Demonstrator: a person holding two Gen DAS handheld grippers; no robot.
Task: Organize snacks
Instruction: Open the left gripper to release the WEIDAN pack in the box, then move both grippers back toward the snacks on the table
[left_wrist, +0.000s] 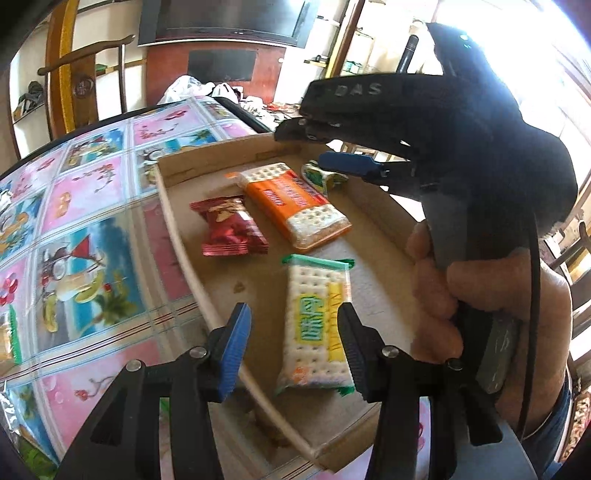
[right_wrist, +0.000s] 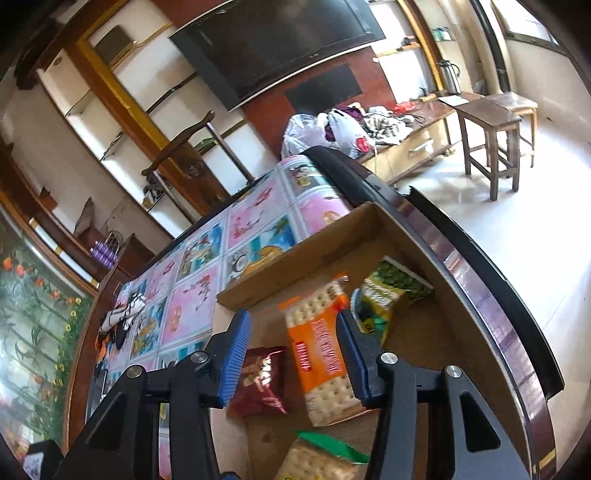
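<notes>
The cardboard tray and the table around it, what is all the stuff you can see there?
cardboard tray: one, brown, shallow, on the table by its edge
orange cracker pack: one, orange and clear, lying mid-tray
green cracker pack: one, green, yellow and clear, near end of tray
red snack bag: one, dark red, in tray beside the orange pack
green snack bag: one, green and yellow, far corner of tray
tablecloth: one, pink and blue picture squares, covering the table
television: one, black, on the far wall
wooden stools: two, brown, on the floor
left claw: one, black with blue pads, open over the green cracker pack
right claw: one, black with blue pads, open over the tray
</notes>
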